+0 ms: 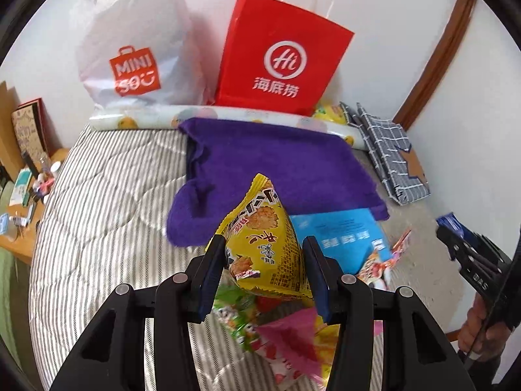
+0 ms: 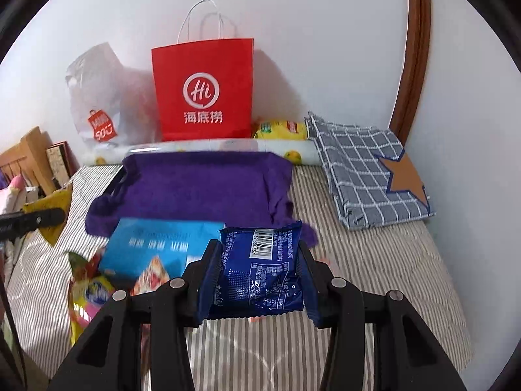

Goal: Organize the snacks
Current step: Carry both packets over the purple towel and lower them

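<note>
Striped bedding (image 2: pixel 374 260) carries a purple cloth (image 2: pixel 202 185), in front of which the left hand-held gripper (image 1: pixel 263 260) grips a yellow snack packet (image 1: pixel 263 238) and the right hand-held gripper (image 2: pixel 257 270) a blue snack packet (image 2: pixel 260 267); both grips should stay firm until set down.

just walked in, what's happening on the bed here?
A person with a gripper in each hand is sorting snacks on a striped bed. The left gripper is shut on a yellow snack packet, held above a loose pile of snacks. The right gripper is shut on a dark blue snack packet. Ahead lie a purple cloth and a light blue box; a red paper bag stands at the wall.
</note>
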`<state>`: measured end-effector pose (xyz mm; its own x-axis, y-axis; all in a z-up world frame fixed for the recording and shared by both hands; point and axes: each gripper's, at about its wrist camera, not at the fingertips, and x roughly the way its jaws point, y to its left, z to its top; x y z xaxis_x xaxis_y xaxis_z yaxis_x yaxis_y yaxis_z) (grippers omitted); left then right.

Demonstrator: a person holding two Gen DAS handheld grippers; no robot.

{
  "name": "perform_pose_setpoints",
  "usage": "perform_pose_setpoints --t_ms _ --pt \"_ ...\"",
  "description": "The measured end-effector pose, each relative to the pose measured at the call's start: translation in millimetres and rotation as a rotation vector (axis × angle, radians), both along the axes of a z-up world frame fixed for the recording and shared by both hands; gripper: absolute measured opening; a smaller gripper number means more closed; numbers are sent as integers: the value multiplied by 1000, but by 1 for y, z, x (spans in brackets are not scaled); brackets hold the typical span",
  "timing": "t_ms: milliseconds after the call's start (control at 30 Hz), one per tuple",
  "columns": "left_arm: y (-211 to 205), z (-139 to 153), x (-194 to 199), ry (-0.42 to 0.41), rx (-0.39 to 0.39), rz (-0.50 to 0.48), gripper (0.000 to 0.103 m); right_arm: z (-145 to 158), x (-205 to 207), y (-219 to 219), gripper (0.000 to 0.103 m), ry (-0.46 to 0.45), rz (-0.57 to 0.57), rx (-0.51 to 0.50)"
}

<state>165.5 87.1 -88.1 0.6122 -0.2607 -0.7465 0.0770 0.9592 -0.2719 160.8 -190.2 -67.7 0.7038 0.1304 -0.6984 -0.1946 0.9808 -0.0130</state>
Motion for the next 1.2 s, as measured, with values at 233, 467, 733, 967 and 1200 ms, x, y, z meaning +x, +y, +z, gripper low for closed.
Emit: perform_pose_setpoints --t_ms 233,467,733,967,1200 --pt "-17 11 24 -20 10 -36 48 5 37 12 43 -12 1 31" --pt "-29 18 65 -35 28 -68 48 5 77 23 43 -27 11 43" --pt "-32 13 109 -29 31 -96 48 -3 125 33 43 -34 9 54" --pt "-28 5 145 -21 38 -99 48 -16 161 45 43 -24 24 63" --pt "-22 -21 172 28 36 -111 48 -43 184 55 43 -1 52 55"
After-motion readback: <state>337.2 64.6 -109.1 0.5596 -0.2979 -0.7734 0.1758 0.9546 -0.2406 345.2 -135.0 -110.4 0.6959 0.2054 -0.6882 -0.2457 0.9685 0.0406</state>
